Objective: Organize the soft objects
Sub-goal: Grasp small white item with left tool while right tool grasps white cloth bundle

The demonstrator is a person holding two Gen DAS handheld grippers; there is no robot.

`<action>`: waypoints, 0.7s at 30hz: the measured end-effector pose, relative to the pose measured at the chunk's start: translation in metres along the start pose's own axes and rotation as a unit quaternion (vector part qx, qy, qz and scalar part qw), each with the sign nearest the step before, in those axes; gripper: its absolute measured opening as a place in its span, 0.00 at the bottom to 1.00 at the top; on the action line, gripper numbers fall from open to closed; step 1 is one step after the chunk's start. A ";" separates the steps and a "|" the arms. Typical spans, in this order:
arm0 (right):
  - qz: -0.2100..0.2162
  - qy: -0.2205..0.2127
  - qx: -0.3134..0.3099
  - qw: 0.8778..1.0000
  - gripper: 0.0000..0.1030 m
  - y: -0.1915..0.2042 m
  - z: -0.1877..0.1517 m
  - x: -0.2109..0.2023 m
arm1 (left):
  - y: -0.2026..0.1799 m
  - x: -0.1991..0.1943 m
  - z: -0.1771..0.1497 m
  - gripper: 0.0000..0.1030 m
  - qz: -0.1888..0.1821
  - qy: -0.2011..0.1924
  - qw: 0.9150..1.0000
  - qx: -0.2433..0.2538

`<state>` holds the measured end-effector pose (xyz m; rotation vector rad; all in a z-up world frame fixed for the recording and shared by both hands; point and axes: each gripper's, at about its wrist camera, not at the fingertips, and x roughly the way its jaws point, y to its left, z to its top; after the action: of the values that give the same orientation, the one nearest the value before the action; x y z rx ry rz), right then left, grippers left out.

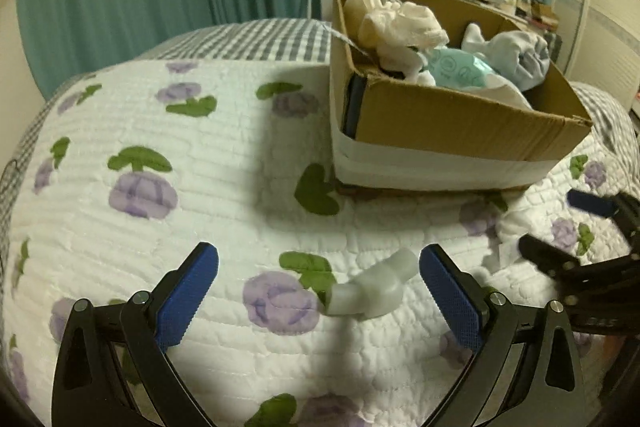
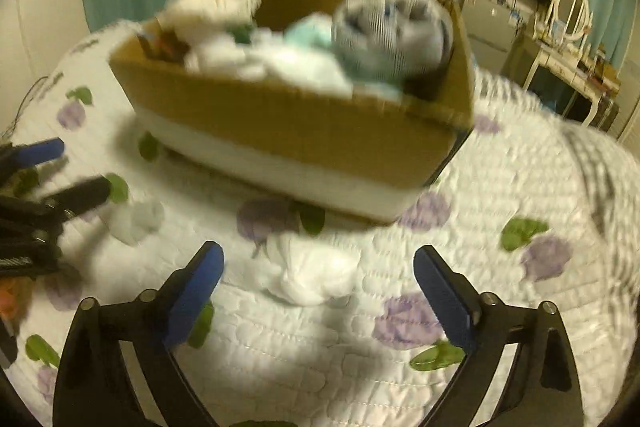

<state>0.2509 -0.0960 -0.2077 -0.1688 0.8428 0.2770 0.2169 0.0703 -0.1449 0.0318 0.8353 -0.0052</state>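
Task is looking mostly done: the cardboard box (image 1: 460, 123) on the bed (image 1: 160, 131) is already sitting heaped with soft stuff, white socks (image 1: 400, 23), a pale blue bundle (image 1: 520, 55), a teal packet (image 1: 460, 69). Two pieces are lying loose on the quilt, both in front of the box.

Piece one, a small white rolled sock (image 1: 372, 291), is lying in front of the box's near left corner, between the fingers of the left tongs (image 1: 320, 291). Those tongs are standing wide open and gripping nothing; the sock is close by the right pad, contact unclear.

Piece two, a crumpled white cloth (image 2: 312, 275), is lying just in front of the box's near wall, ahead of the right tongs (image 2: 318, 291). These are also standing wide and empty, pads clear of the cloth. The right view is blurring, so detail is poor.

Remaining, as I judge it: gripping each piece and dropping both in the box. Nothing else loose is showing near the box.
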 end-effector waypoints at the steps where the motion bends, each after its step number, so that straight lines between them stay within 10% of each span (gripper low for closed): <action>1: 0.005 0.008 0.006 1.000 0.92 -0.001 -0.001 0.005 | -0.002 0.000 -0.002 0.99 -0.005 0.001 1.000 0.003; 11: 0.022 0.033 0.007 0.999 0.45 -0.002 -0.015 0.020 | -0.020 0.025 -0.017 0.52 -0.036 0.057 0.997 0.033; 21: 0.022 0.003 0.021 1.000 0.35 -0.018 -0.025 -0.004 | -0.022 0.006 -0.024 0.27 -0.041 0.038 0.998 0.036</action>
<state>0.2362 -0.1197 -0.2208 -0.1113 0.8588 0.2995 0.2033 0.0494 -0.1662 0.0656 0.9115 -0.1108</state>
